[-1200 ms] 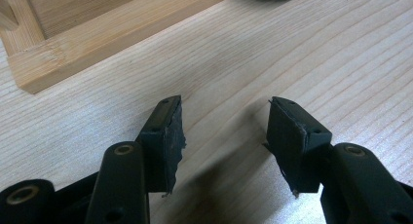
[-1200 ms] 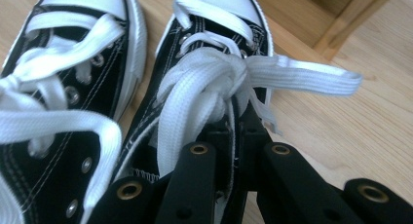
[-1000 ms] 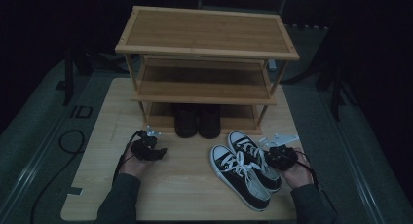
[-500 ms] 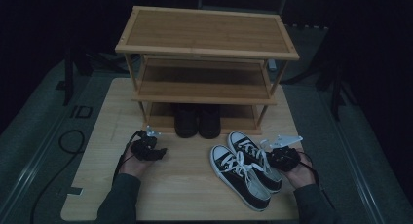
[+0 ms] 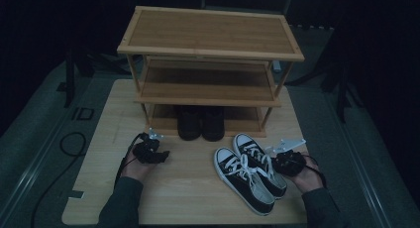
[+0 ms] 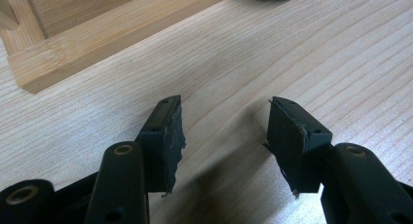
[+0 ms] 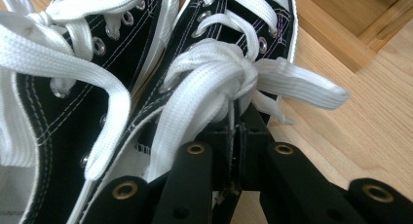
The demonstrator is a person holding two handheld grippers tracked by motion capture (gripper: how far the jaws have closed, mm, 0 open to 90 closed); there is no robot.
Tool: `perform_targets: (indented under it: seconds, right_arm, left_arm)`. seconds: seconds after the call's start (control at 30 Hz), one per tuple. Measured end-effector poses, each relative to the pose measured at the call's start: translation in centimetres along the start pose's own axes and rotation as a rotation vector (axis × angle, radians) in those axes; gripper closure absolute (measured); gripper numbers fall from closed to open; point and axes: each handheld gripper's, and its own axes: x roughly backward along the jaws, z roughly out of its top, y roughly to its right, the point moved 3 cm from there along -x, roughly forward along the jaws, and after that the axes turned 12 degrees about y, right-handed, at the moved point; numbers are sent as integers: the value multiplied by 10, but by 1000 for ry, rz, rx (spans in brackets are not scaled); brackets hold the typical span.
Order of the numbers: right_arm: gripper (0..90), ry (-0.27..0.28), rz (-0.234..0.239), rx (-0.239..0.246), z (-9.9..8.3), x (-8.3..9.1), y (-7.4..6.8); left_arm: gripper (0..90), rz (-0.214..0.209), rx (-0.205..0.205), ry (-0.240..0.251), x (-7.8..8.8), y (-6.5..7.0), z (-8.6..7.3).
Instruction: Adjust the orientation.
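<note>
A pair of black sneakers with white laces (image 5: 246,181) lies on the wooden table (image 5: 188,188) at the front right, toes toward the rack. My right gripper (image 5: 278,162) is at the right sneaker's (image 7: 204,48) laces. Its jaws stand almost together, pinching a strand of the white shoelace (image 7: 209,83) at the bow. They have just been opening slightly, with the lace still between them. My left gripper (image 5: 162,156) rests at the front left, open, its pads (image 6: 168,136) over bare wood with nothing between them.
A three-tier bamboo shoe rack (image 5: 208,44) stands at the back of the table. A pair of dark boots (image 5: 200,124) sits on its bottom shelf. The rack's base rail (image 6: 97,39) lies just ahead of the left gripper. A cable (image 5: 69,143) runs off the left.
</note>
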Motion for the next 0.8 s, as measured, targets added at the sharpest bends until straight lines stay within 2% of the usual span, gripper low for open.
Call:
perform_targets:
  seconds: [0.2,0.27,0.37,0.57,0.8]
  right_arm:
    - [718,-48,16,5,4,7,-5]
    - [635,-67,19,-6,6,11,-6]
    - [570,-89,12,3,8,18,-7]
    - [513,-94,3,6,12,31,-5]
    - [462,-67,0,-2,17,48,-4]
  left_arm:
    - [477,0,1,0,1,0,0]
    - [477,1,1,0,1,0,0]
    - [477,0,1,0,0,0,0]
    - [475,0,1,4,0,0,-1]
    - [473,1,3,7,0,0,-1]
